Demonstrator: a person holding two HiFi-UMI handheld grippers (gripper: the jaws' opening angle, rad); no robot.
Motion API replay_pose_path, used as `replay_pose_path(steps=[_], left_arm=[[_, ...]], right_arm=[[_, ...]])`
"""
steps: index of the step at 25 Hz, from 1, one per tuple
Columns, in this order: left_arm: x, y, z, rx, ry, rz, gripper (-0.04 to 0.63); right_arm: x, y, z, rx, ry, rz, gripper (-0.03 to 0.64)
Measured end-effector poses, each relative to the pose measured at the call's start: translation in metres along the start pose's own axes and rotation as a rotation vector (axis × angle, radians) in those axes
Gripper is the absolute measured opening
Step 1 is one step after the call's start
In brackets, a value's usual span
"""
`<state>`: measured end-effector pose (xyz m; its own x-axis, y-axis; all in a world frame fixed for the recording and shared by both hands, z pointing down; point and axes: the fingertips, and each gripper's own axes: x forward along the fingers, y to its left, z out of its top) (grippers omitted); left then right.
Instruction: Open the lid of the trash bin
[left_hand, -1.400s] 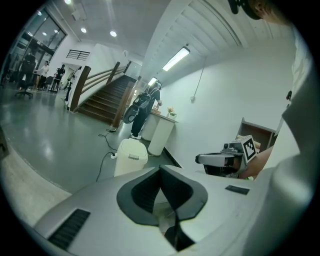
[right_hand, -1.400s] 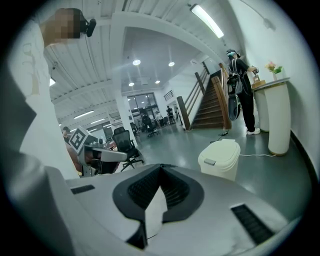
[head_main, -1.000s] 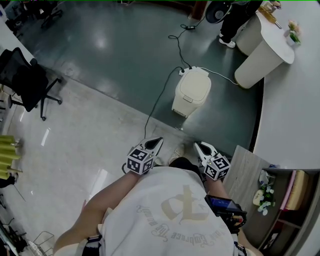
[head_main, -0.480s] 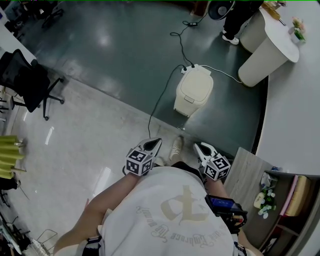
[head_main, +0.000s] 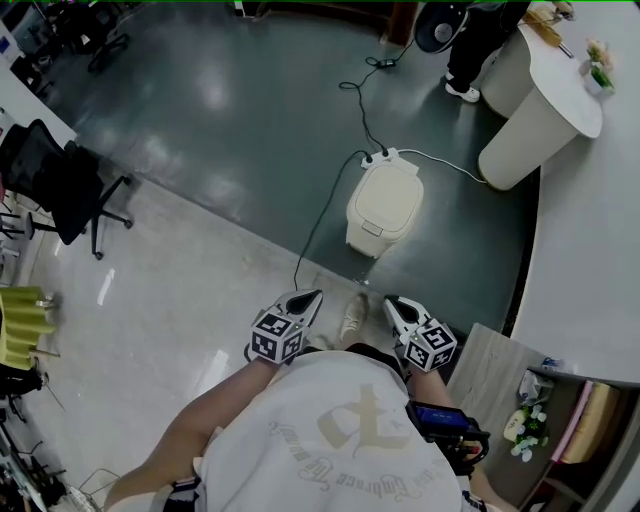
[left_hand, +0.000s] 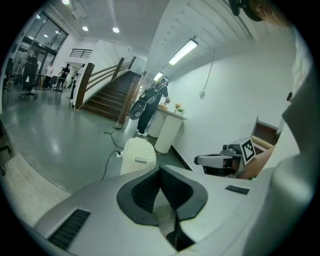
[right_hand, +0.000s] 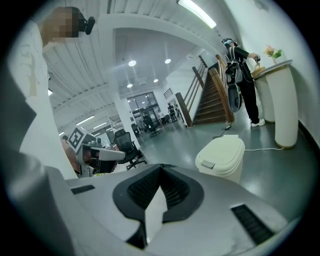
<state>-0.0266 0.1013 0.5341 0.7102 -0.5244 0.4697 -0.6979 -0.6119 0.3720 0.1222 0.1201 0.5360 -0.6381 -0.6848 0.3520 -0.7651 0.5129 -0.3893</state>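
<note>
Head view, trash bin closed, cable trailing along the floor before it, office chair far left, left gripper and right gripper pinched together, empty, bin slightly nearer than before.

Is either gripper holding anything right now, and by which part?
Nothing. The left gripper and right gripper are shut and empty, short of the trash bin.

Open-plan office lobby. I stand on a glossy grey floor. Black swivel chair off to my left, curved white counter to my right. Wide staircase with a wooden rail beyond. Strip light overhead.
</note>
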Motion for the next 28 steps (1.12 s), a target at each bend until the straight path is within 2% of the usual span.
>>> replay_pose_path(steps=[13,28], left_arm=[[0.071,0.019,0.067,0.023,0.001,0.002,0.012],[0.141,0.035,0.117,-0.010,-0.018,0.076,0.012]], right_arm=[[0.039,-0.076,0.052,-0.015,-0.004,0.016,0.005],[0.065,-0.161,0.098,-0.037,-0.005,0.073,0.005]])
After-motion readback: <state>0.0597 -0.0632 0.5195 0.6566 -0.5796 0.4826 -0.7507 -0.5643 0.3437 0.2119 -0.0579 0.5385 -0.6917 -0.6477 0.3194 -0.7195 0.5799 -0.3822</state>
